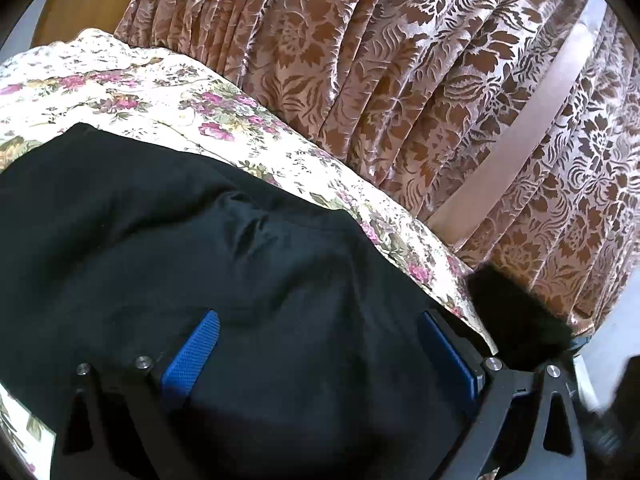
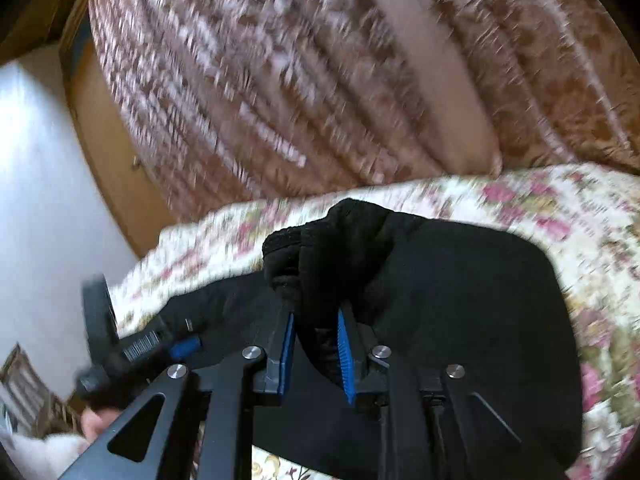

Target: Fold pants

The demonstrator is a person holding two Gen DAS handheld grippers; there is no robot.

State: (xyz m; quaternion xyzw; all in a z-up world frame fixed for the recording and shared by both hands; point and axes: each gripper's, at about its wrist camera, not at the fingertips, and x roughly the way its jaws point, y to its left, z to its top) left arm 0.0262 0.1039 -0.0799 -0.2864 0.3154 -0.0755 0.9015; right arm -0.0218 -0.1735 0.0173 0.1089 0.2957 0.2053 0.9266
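Black pants (image 1: 168, 232) lie spread on a floral bedspread (image 1: 132, 92). My left gripper (image 1: 320, 344) is open, its blue pads (image 1: 192, 356) set wide apart low over the dark cloth, with nothing pinched. In the right wrist view, the right gripper (image 2: 316, 332) is shut on a bunched end of the pants (image 2: 344, 240), which stands up above the fingertips. The remaining cloth (image 2: 460, 300) lies flat beyond it. The other gripper (image 2: 120, 344) shows blurred at the left of that view, and a hand (image 2: 94, 420) is below it.
A brown patterned curtain (image 1: 400, 80) hangs right behind the bed's far edge. A wooden panel (image 2: 112, 140) and a white wall (image 2: 36, 200) lie to the left in the right wrist view. A dark fuzzy shape (image 1: 520, 320) sits at the bed's right edge.
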